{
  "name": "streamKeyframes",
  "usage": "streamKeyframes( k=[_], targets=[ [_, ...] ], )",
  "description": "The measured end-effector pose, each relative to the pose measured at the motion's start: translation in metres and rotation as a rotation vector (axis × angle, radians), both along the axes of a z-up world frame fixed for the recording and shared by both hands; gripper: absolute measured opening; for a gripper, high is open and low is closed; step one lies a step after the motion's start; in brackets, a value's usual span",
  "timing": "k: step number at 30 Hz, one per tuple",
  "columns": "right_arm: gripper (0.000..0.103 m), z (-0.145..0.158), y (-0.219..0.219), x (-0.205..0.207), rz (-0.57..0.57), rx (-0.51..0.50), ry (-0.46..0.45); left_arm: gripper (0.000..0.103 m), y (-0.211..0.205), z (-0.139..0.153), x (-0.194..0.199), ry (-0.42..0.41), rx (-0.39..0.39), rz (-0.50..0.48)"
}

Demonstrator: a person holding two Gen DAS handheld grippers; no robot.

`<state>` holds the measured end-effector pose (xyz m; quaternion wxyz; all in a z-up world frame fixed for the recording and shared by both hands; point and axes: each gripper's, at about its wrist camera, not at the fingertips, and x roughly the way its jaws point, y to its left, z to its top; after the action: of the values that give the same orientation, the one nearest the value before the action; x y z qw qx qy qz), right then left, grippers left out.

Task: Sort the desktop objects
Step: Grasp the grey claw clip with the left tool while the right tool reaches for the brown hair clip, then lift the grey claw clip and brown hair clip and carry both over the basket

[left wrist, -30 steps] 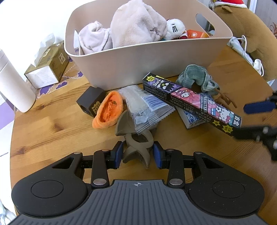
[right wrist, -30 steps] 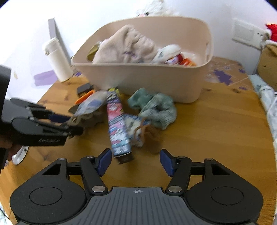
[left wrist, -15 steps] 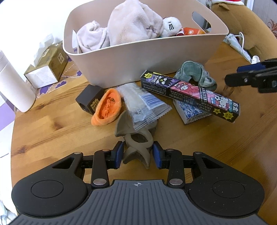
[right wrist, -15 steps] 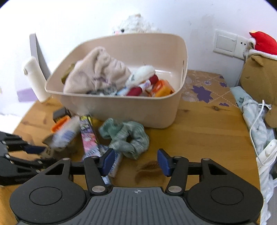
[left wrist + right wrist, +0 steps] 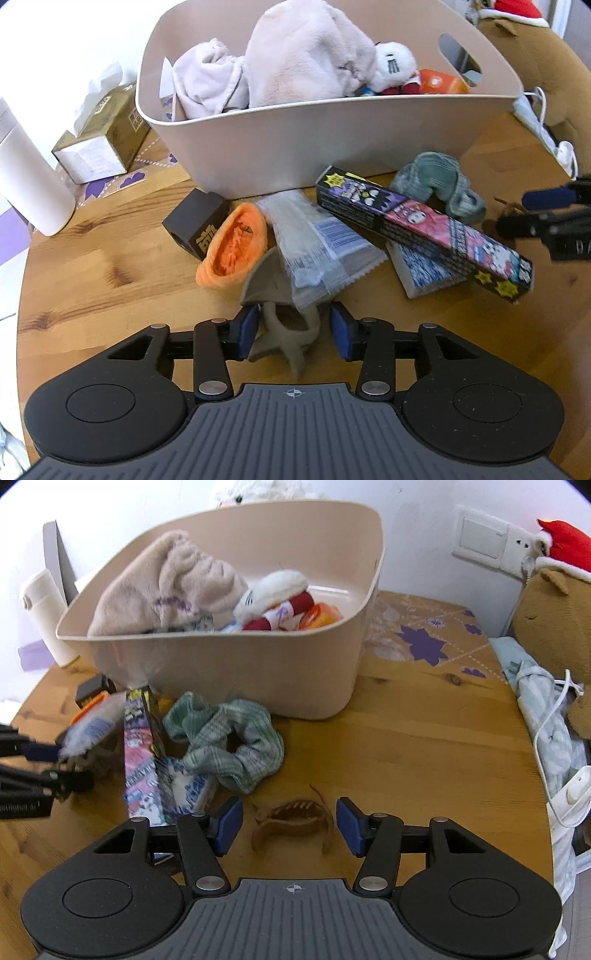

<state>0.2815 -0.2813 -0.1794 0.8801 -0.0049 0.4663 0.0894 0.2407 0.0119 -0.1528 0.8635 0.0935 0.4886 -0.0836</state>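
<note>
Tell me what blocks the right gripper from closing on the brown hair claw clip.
Nothing visible does. The brown hair claw clip lies on bare wooden table between the open jaws of the right gripper, with a gap to each pad. The green scrunchie lies just beyond it, apart.

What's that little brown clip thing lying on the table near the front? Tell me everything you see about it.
It is a brown claw hair clip, glossy like translucent plastic, with two curved halves whose comb teeth interlock. It lies on its side on the bare wooden table, just in front of the green scrunchie without touching it. The right gripper straddles it, its blue-padded jaws open on either side with a gap to each.
</note>
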Motion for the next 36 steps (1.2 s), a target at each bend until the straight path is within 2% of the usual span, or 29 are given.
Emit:
streamKeyframes(
  k=[3,5,7,11,16,26,36],
  targets=[
    [0.06,-0.005,0.004,0.002,0.015,-0.014,0.014,0.044,-0.002,-0.002,0.005,-0.009,0.004,-0.009],
    [0.05,-0.006,0.006,0.002,0.029,-0.026,0.016,0.043,-0.005,-0.002,0.005,-0.019,0.02,-0.026],
    [0.046,-0.006,0.007,0.001,0.039,-0.024,0.013,0.042,-0.005,-0.002,0.004,-0.023,0.022,-0.029],
    [0.045,-0.002,0.008,-0.005,0.058,-0.046,-0.007,0.042,-0.003,-0.002,0.0,-0.02,0.023,-0.028],
    [0.045,0.01,0.004,-0.015,0.063,-0.021,-0.035,0.042,0.003,0.001,-0.01,-0.016,0.033,-0.014],
    [0.045,0.06,-0.003,-0.044,0.1,0.011,-0.158,0.042,0.022,0.032,-0.042,-0.089,0.032,0.024],
    [0.045,0.122,-0.021,-0.044,0.08,0.046,-0.31,0.042,0.026,0.094,-0.049,-0.243,-0.005,0.037]
  ],
)
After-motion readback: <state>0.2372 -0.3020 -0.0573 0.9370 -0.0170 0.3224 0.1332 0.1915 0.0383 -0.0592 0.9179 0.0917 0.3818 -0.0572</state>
